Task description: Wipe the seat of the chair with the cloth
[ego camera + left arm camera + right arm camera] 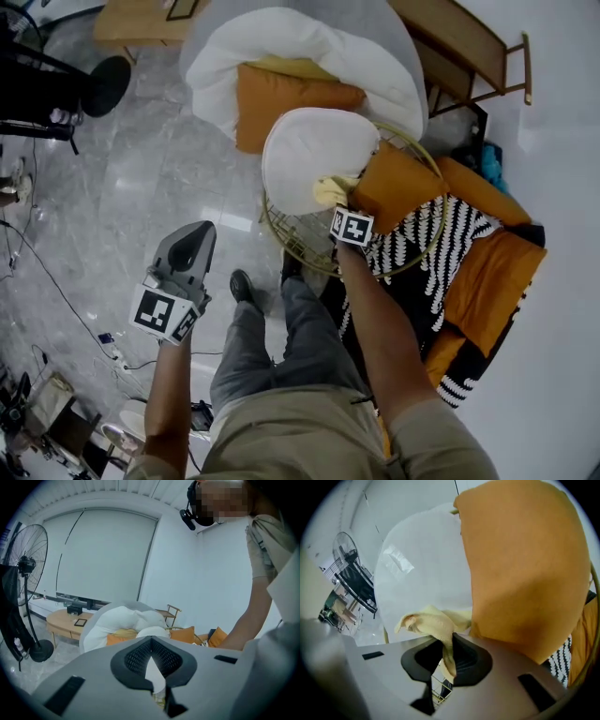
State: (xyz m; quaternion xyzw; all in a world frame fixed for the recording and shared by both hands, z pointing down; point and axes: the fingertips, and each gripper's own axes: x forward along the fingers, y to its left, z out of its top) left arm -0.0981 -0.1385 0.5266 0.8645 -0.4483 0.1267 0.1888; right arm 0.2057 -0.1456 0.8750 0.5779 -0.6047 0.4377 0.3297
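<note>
The chair [298, 236] stands just ahead of the person's legs [281, 347]. On its seat a pad [309, 150] lies to the left and a cushion [398, 187] to the right, touching each other. The cloth [330, 190] sits between them at their near edge, pinched in the right gripper [339, 208] above the chair's near rim. The left gripper [197, 234], jaws together and holding nothing, hangs left of the chair over the floor [141, 187]. Behind the chair is a beanbag [375, 56] with a second cushion [281, 98] in it. Just right of the chair lies a blanket [441, 248]. A fan [108, 84] stands far left, with a table [141, 19] behind it
</note>
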